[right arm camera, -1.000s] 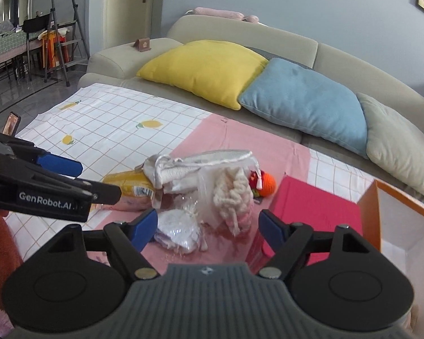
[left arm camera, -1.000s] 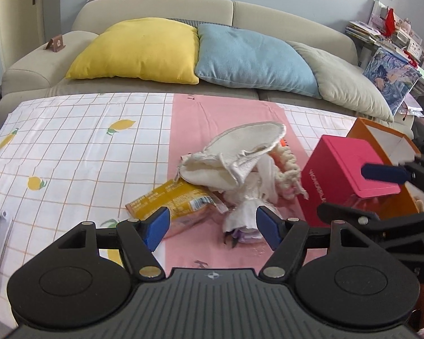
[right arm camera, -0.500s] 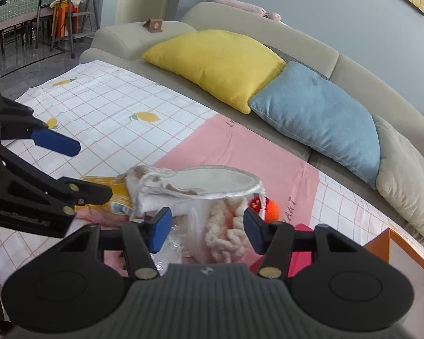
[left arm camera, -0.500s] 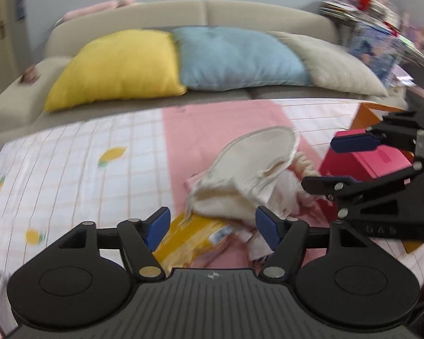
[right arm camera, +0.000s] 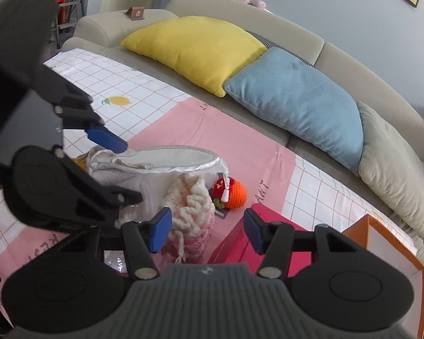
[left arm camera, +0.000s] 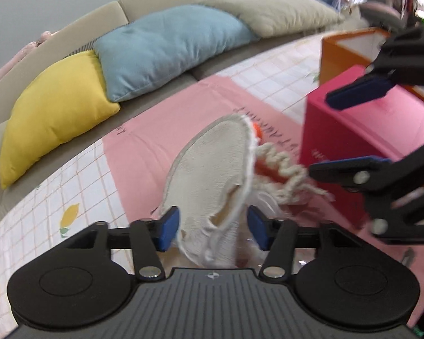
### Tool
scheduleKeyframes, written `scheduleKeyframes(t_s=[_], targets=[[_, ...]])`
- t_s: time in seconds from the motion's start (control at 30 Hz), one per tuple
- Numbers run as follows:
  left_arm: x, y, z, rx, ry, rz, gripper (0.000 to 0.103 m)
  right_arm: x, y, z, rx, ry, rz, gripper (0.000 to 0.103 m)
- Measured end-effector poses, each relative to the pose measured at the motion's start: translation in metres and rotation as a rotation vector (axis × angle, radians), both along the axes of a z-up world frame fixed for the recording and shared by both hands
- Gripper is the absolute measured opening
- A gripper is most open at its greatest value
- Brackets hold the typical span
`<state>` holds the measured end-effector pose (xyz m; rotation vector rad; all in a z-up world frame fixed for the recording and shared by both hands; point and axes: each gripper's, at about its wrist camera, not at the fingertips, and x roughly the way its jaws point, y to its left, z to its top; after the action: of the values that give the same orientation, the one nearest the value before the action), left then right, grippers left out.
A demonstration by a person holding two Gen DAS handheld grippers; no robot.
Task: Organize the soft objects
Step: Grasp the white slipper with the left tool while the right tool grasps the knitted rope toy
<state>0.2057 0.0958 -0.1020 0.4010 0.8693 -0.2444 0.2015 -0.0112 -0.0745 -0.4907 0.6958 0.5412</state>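
A cream plush slipper [left arm camera: 212, 169] lies on the pink strip of the cloth, on top of a heap of soft things. My left gripper [left arm camera: 213, 228] straddles its near end. The jaws are closing with the slipper between them, and a gap still shows at the right pad [left arm camera: 255, 230]. Beside the slipper sits a pink-and-white knitted piece [right arm camera: 189, 212] in clear plastic, with an orange crochet toy [right arm camera: 236, 192] behind it. My right gripper [right arm camera: 207, 231] hovers open over the knitted piece and the edge of the pink box [right arm camera: 234, 251], gripping nothing.
An open orange box [right arm camera: 381, 243] stands right of the pink box. A yellow snack packet [right arm camera: 80, 159] peeks out left of the heap. Behind the cloth is a beige sofa [right arm camera: 339, 56] with yellow [right arm camera: 195, 48], blue [right arm camera: 294, 93] and grey [right arm camera: 393, 169] pillows.
My left gripper swung right and forward over the slipper, rolled, and its jaws narrowed around it. My right gripper's jaws narrowed and it came in close over the knitted piece.
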Motion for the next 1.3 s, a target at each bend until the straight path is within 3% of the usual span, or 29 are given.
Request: scheduleKeyframes(t_s=[0.1, 0.2, 0.33, 0.4, 0.53, 0.77, 0.97, 1.1, 1.3], targets=[[0.000, 0.003, 0.005, -0.011, -0.010, -0.014, 0.054, 0.004, 0.002, 0.000, -0.021, -0.017, 0.031, 0.054], [0.003, 0.009, 0.011, -0.063, 0.008, 0.001, 0.041, 0.009, 0.004, 0.000, -0.029, -0.019, 0.065, 0.051], [0.014, 0.013, 0.003, -0.036, 0.026, 0.025, 0.041, 0.014, 0.015, -0.005, -0.047, -0.026, 0.132, 0.050], [0.017, 0.016, 0.002, -0.061, 0.042, 0.035, 0.038, 0.018, 0.021, -0.010, -0.088, -0.035, 0.160, 0.043], [0.013, 0.023, 0.012, -0.087, -0.003, 0.079, 0.012, 0.029, 0.028, -0.016, -0.115, -0.009, 0.189, 0.041], [-0.008, 0.044, 0.043, -0.136, -0.113, 0.211, 0.008, 0.043, 0.043, -0.028, -0.169, 0.012, 0.225, 0.038], [-0.028, 0.053, 0.058, -0.208, -0.150, 0.285, 0.008, 0.056, 0.058, -0.041, -0.259, 0.045, 0.246, 0.034], [-0.036, 0.053, 0.058, -0.235, -0.151, 0.307, 0.008, 0.061, 0.066, -0.046, -0.282, 0.064, 0.261, 0.015], [-0.051, 0.054, 0.062, -0.259, -0.160, 0.334, 0.008, 0.060, 0.053, -0.029, -0.189, 0.091, 0.200, 0.012]])
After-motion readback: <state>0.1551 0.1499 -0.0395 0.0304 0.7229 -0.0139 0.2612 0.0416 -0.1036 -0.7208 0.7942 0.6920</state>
